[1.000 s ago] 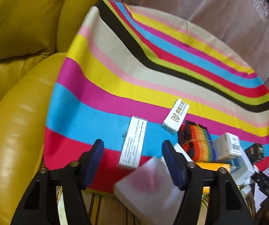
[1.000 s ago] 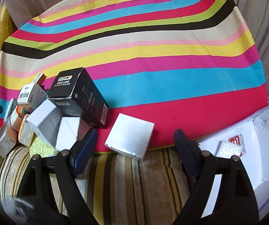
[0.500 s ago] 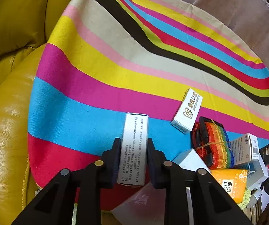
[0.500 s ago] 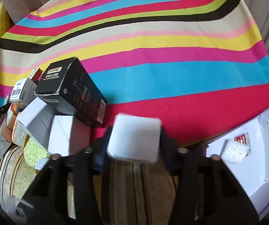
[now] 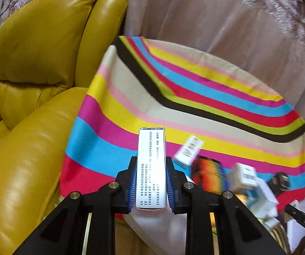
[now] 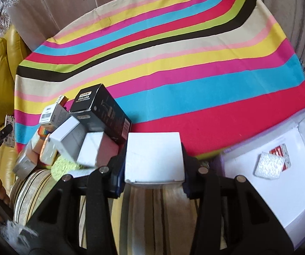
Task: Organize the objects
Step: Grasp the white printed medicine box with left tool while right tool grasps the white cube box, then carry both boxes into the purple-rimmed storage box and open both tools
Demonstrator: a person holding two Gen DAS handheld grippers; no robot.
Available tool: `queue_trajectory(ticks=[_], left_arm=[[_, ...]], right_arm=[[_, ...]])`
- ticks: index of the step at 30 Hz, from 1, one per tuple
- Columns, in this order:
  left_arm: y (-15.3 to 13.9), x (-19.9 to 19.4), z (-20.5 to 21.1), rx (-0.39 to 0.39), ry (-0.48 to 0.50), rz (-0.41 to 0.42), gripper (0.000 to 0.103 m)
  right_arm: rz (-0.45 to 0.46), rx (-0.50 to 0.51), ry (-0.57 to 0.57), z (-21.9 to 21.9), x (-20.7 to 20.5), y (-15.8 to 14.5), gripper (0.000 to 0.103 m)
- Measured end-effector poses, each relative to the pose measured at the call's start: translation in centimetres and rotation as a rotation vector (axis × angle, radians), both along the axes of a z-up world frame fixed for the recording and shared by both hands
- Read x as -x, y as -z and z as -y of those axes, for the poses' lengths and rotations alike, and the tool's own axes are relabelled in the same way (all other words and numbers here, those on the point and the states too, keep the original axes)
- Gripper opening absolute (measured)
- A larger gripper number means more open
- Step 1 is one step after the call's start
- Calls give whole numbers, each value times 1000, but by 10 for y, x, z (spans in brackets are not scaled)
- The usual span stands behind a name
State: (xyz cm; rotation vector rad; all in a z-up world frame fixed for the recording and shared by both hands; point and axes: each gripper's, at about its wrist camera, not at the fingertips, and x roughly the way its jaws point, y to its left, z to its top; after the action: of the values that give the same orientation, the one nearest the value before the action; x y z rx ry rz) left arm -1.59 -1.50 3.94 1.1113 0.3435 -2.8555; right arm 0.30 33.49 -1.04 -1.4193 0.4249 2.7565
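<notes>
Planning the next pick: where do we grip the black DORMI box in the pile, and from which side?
Grip the black DORMI box across its two long side faces near the free far end, coming from above. It lies tilted atop white boxes, whose crowding blocks its near end; only its upper faces are exposed.

Glossy leather sofa, matt cloth
</notes>
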Motion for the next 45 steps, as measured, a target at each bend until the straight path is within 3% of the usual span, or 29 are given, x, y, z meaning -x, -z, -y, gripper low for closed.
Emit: queue_trajectory(ticks=[12,23,30,40,42,45], left_arm=[[-21,-42,-95,-103,292,-35,25],[-23,-52,-189,-185,567,25,25],[-14,-45,-261,-234,751,104,25],[4,-46,-326,-251,909,180,27],[8,-46,-332,-253,924,198,33],[15,-44,-333,-256,918,219,43]], right_arm=[[25,14,121,-46,-49,-6,46],[61,35,225,-99,-76,5,46],[82,31,297,-129,-91,15,46],[112,11,391,-164,-107,24,46],[120,1,399,-167,-107,25,49],[125,-4,399,-165,-105,25,62]])
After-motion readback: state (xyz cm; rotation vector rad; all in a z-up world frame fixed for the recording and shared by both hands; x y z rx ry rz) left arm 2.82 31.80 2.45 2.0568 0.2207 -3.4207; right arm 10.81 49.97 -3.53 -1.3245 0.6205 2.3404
